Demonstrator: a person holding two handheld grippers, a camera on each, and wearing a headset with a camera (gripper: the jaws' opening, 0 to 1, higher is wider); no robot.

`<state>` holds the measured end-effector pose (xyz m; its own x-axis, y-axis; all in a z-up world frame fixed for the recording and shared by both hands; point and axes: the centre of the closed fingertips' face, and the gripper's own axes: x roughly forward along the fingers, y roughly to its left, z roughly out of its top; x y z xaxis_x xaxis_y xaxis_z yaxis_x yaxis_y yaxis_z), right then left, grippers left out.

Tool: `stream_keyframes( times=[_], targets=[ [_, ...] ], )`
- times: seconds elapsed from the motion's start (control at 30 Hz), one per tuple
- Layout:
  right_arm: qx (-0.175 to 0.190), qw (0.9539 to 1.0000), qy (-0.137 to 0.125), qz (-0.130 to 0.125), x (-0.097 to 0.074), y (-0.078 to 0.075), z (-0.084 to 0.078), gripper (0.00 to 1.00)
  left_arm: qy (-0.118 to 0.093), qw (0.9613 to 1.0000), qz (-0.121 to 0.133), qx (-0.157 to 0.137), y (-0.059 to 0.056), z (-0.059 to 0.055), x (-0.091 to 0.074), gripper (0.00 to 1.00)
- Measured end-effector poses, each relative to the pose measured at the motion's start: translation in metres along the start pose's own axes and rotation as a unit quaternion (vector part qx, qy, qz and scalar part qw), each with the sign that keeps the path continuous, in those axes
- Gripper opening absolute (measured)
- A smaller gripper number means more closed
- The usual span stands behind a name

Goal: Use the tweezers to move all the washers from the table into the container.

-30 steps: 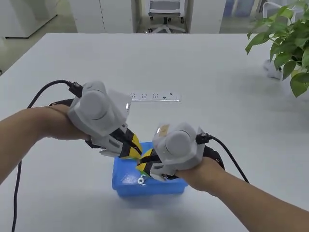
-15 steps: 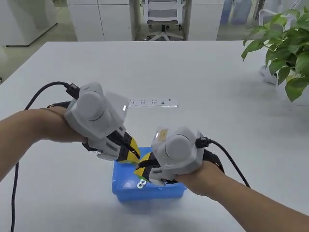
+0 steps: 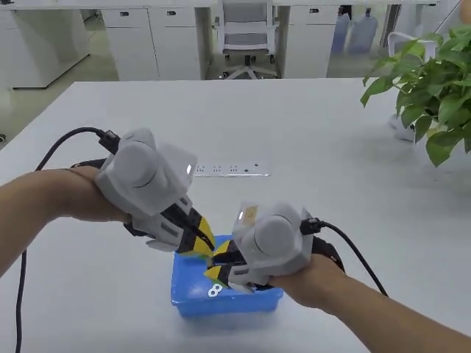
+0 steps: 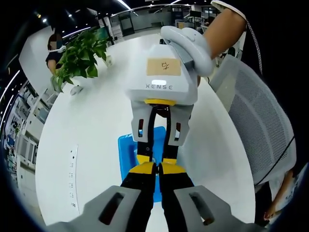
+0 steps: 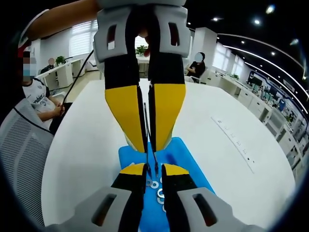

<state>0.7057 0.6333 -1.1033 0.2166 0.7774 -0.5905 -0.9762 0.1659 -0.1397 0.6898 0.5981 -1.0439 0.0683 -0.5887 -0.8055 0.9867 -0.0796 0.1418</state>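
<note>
Bottom centre of the right gripper view: right gripper (image 5: pixel 153 173), jaws a little apart either side of the tweezers (image 5: pixel 147 135) tips; cannot tell if they press. Tweezers tips slightly parted, nothing visibly in them. Just beyond, washers (image 5: pixel 154 184) lie in the blue container (image 5: pixel 186 157) on the white table (image 5: pixel 77 159). Left gripper (image 5: pixel 149 144) enters from top of frame, yellow jaws pinched on the tweezers. Head view: power strip (image 3: pixel 224 170) mid-frame, plant (image 3: pixel 434 81) upper right.

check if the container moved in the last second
No. The container sits just as far below the power strip on the table as before. The camera tilted, which shifted the whole view.
</note>
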Motion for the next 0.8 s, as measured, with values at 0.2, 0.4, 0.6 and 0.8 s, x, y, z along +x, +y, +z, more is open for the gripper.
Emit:
stream_keyframes(
  times=[0.2, 0.4, 0.6, 0.8],
  targets=[
    [-0.007, 0.9999, -0.008, 0.001, -0.005, 0.004, 0.006, 0.11, -0.007, 1.0, 0.003, -0.001, -0.002, 0.007, -0.007, 0.06],
    [-0.013, 0.9999, -0.01, -0.004, -0.011, 0.008, 0.01, 0.09, -0.005, 1.0, 0.004, 0.002, -0.006, 0.009, -0.012, 0.06],
    [-0.018, 0.9997, -0.012, -0.005, -0.022, 0.015, 0.011, 0.07, 0.001, 0.9998, 0.003, 0.018, -0.015, 0.013, -0.017, 0.06],
    [-0.023, 0.9995, -0.008, -0.019, -0.031, 0.018, 0.013, 0.07, 0.009, 0.999, 0.009, 0.042, -0.02, 0.021, -0.019, 0.06]
  ],
)
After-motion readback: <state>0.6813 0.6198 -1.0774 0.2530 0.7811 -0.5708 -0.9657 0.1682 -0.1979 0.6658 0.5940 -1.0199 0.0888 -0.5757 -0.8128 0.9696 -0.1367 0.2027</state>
